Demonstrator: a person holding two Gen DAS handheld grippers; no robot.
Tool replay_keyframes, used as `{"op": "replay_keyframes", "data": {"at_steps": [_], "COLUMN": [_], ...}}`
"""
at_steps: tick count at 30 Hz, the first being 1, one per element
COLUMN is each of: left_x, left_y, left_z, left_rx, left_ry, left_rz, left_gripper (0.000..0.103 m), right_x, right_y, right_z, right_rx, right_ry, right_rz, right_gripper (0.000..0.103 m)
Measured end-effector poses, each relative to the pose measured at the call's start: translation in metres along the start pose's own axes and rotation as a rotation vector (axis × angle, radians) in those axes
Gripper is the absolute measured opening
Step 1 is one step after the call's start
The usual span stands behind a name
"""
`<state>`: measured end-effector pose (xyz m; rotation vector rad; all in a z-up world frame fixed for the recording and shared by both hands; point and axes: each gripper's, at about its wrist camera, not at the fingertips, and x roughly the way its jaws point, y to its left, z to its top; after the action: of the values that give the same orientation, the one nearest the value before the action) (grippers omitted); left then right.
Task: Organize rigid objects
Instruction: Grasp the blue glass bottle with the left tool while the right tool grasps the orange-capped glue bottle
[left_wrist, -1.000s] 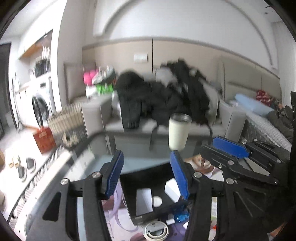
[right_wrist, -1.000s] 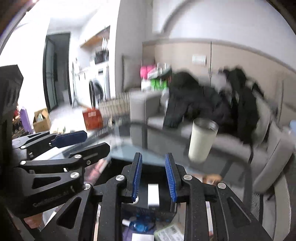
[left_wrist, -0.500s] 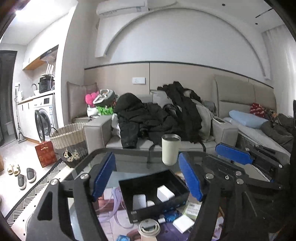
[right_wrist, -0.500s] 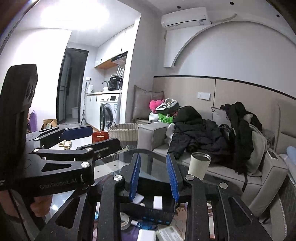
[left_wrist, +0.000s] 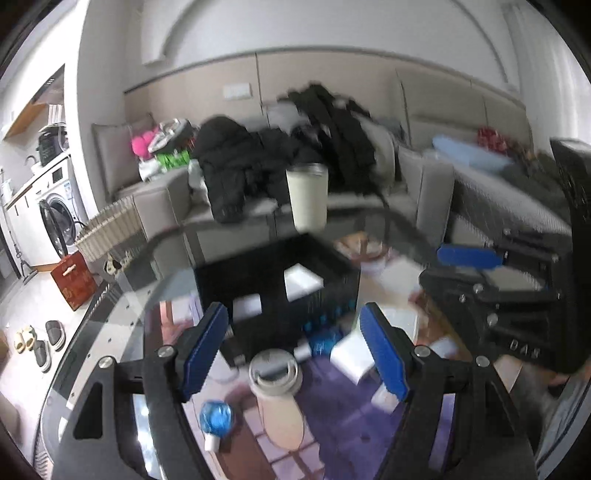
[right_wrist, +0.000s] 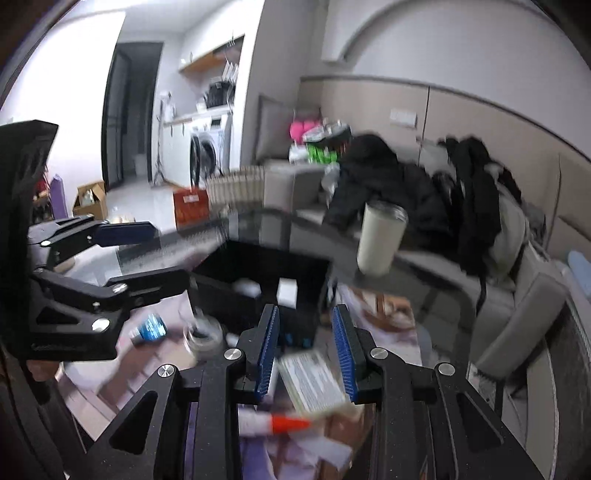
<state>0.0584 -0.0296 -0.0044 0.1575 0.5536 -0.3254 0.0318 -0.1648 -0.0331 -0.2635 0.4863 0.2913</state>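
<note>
A black open box (left_wrist: 277, 291) with white items inside sits on the glass table (left_wrist: 110, 332). My left gripper (left_wrist: 295, 349) hovers open just in front of it, over a lidded paper cup (left_wrist: 273, 373), holding nothing. A white packet (left_wrist: 351, 356) and a blue-capped bottle (left_wrist: 216, 413) lie close by. My right gripper (right_wrist: 306, 354) has only a narrow gap between its jaws and nothing is gripped. It hangs above a printed flat box (right_wrist: 312, 382) and a red-capped tube (right_wrist: 273, 422), in front of the black box (right_wrist: 258, 280). The pictures are blurred.
A cream tumbler (left_wrist: 307, 195) stands on the table's far edge behind the box. Beyond is a grey sofa (left_wrist: 424, 177) heaped with dark coats. A wicker basket (left_wrist: 107, 232) and a red box (left_wrist: 74, 280) stand on the floor at left. A hand (right_wrist: 40, 369) holds the left gripper (right_wrist: 147, 254).
Both grippers have dropped toward the table and now look down at the clutter in front of the black box. The left jaws stand wider than a second ago.
</note>
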Motion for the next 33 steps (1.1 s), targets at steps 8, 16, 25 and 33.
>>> {"op": "replay_keyframes", "data": {"at_steps": [8,16,25,33], "left_x": [0.026,0.039,0.058,0.047], "left_y": [0.039,0.058,0.067,0.055], "left_z": [-0.039,-0.075,-0.079,-0.085], "left_rx": [-0.049,-0.078,-0.108,-0.15], "left_ry": [0.152,0.281,0.369,0.4], "left_rz": [0.089,0.092,0.047,0.01], "left_gripper": [0.075,0.075,0.042,0.029], "right_x": [0.055,0.083,0.062,0.071], "right_y": [-0.01,-0.003,0.026,0.044], "right_z": [-0.05,-0.068,-0.066,-0.057], "right_rx": [-0.062,-0.11,-0.095,-0.046], "right_ry": [0.21,0.309,0.353,0.34], "right_rz": [-0.017,-0.025,0.1,0.215], "right_gripper": [0.03,0.03,0.03,0.03]}}
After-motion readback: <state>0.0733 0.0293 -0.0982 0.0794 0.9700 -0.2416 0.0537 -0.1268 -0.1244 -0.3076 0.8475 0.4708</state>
